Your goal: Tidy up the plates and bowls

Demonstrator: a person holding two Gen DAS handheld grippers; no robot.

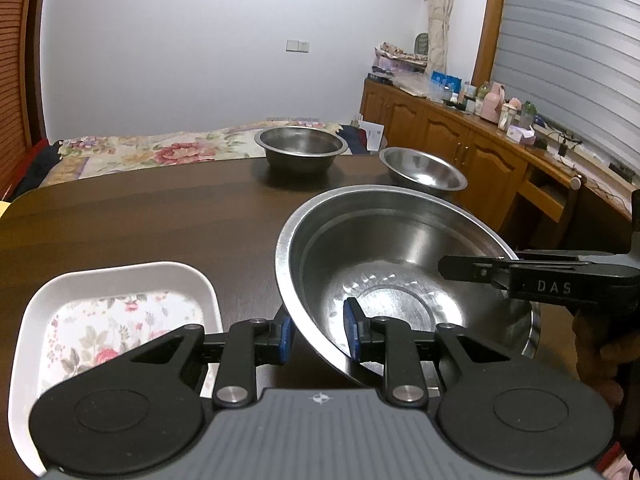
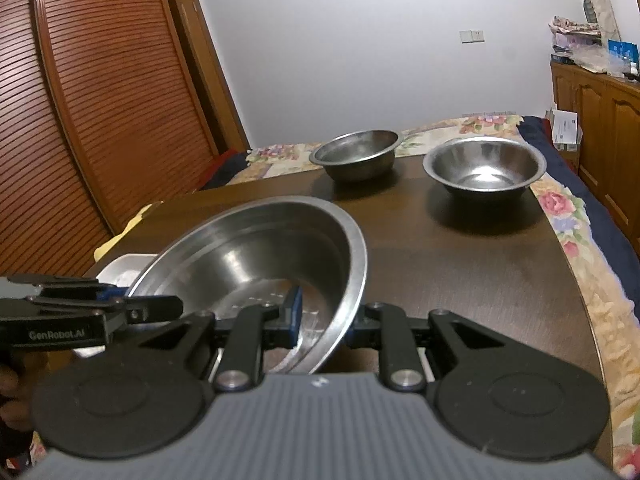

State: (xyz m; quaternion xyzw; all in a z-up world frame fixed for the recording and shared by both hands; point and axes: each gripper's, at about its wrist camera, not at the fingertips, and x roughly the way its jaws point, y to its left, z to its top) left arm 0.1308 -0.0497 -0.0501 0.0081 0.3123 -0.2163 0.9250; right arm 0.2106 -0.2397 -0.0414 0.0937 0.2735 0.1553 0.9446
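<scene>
large bowl (image 1: 400,264): stainless steel, wide flat rim, empty, tilted, near edge of the bench, rim pinched on two opposite sides
far bowl (image 1: 301,148): steel, darker, upright, empty, back edge of bench
second bowl (image 1: 422,169): steel, shiny, upright, empty, just beside far bowl, apart from it
tray plate (image 1: 120,280): white, rounded rectangle, floral bottom, flat on bench, left of large bowl
</scene>
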